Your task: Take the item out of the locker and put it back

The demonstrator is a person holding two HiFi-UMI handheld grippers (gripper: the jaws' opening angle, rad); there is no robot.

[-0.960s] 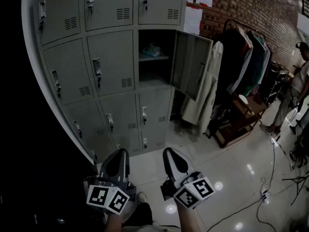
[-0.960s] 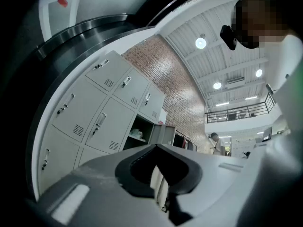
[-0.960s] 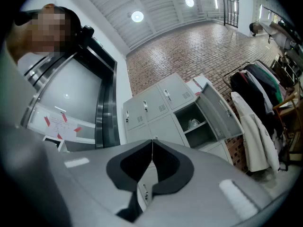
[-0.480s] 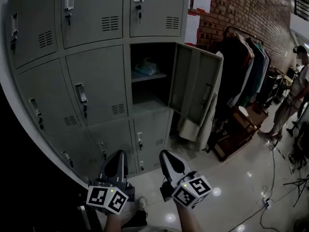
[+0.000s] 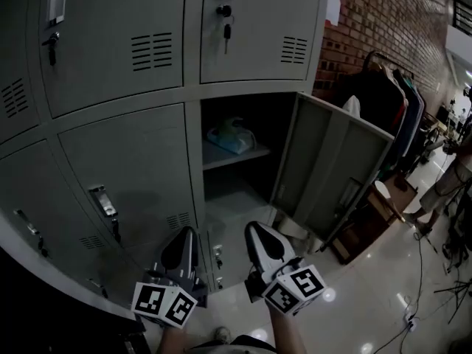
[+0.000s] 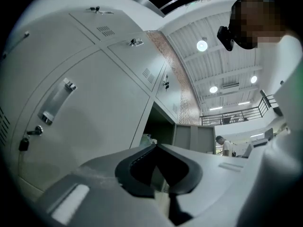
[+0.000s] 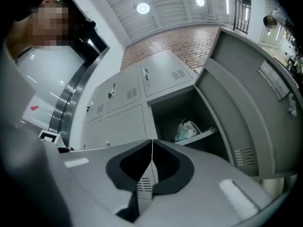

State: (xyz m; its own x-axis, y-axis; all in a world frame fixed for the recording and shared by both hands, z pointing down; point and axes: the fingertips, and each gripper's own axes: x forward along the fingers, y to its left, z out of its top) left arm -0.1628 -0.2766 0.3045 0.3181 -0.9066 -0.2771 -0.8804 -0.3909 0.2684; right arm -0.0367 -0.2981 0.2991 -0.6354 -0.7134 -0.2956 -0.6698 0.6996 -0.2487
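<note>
The grey locker bank fills the head view, with one compartment [image 5: 237,190] standing open and its door [image 5: 332,172] swung out to the right. On the shelf [image 5: 247,154] inside lies a pale, crumpled bundle [image 5: 231,137]. My left gripper [image 5: 179,251] and right gripper [image 5: 262,245] hang side by side below the opening, well short of it, both shut and empty. The right gripper view looks past its touching tips [image 7: 152,141] at the bundle [image 7: 188,129]. In the left gripper view the tips [image 6: 155,145] meet, with the bundle [image 6: 148,138] just behind them.
Closed locker doors with handles [image 5: 103,201] and keys [image 5: 226,29] surround the opening. A clothes rack [image 5: 394,102] stands by the brick wall on the right, with a person [image 5: 453,168] beyond it. Cables [image 5: 435,293] trail over the glossy floor.
The lockers have come much closer and the open compartment now sits right above the grippers. Both grippers keep their place in the view and stay shut.
</note>
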